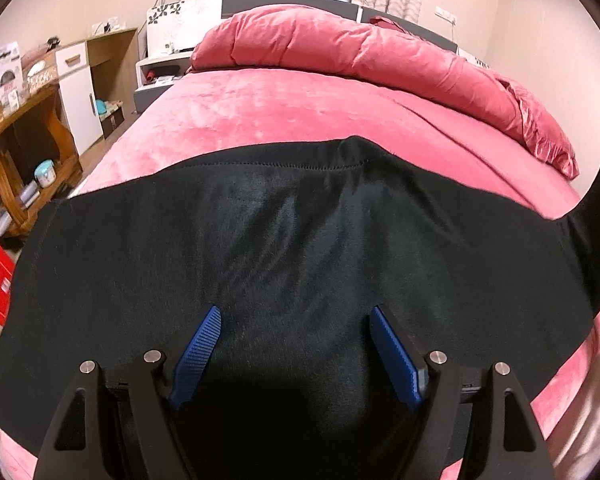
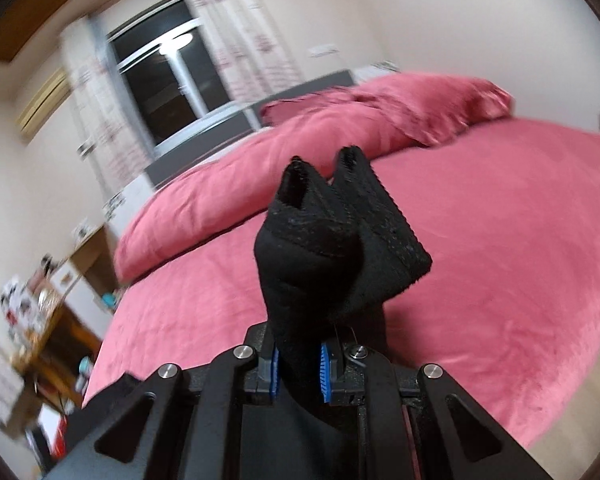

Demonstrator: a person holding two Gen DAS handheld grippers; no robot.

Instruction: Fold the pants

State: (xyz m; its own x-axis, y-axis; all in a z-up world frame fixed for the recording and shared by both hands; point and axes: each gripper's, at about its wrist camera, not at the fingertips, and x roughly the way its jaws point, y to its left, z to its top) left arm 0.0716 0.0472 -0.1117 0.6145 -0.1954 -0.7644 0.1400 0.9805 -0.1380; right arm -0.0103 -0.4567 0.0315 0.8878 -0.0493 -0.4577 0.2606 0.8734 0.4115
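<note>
Judging progress: early. Black pants (image 1: 284, 240) lie spread across the pink bed (image 1: 260, 116), filling 6 o'clock of the left view. Left claw (image 1: 296, 352) released above them. Right claw (image 2: 300, 364) clenched on a bunched end, lifted. Folds not yet laid.

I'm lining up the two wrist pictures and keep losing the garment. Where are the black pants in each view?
Left wrist: the black pants lie spread across the lower half of the picture on the pink bed, under the open left gripper.
Right wrist: a bunched part of the pants stands at the centre, pinched in the right gripper.
Shared landmark: the pink rolled duvet at the head of the bed.
</note>
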